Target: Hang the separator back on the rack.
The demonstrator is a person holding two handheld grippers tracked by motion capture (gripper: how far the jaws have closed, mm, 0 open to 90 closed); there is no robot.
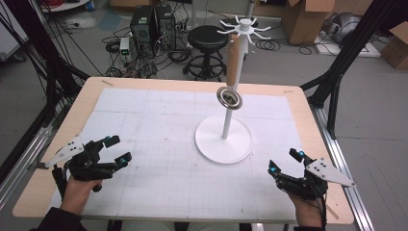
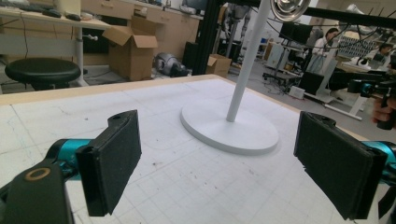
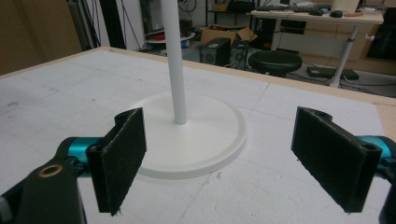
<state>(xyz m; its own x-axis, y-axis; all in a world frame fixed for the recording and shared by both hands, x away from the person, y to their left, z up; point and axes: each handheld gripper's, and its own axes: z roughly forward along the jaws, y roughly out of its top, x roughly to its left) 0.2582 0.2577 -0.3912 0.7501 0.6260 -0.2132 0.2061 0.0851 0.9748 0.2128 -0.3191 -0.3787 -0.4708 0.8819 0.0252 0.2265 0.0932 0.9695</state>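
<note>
A white hook stand (image 1: 224, 139) sits on the table (image 1: 159, 120), its round base a little right of centre and its pole rising to a crown of hooks at the top. From one of those hooks hangs a utensil with a wooden handle (image 1: 233, 60) and a shiny metal ring-shaped head (image 1: 229, 98), which dangles beside the pole, well above the base. The left claw (image 1: 111, 150) rests low at the near left of the table, its jaws spread with nothing between them, well apart from the stand. The right claw (image 1: 286, 161) sits at the near right, just off the rim of the base, jaws likewise spread wide and empty; in the right gripper view the pole stands between the two black pads (image 3: 122, 158) but farther off. The work in hand appears to be the hanging utensil, and the risk lies in how loosely it hangs: a claw coming up from below could nudge the metal head and set it swinging, making a clean pinch on the handle hard. Pulling sideways instead of lifting clear of the hook could drag the light stand over or slide it across the table. Brushing the thin pole on the way up would shake the utensil loose.
</note>
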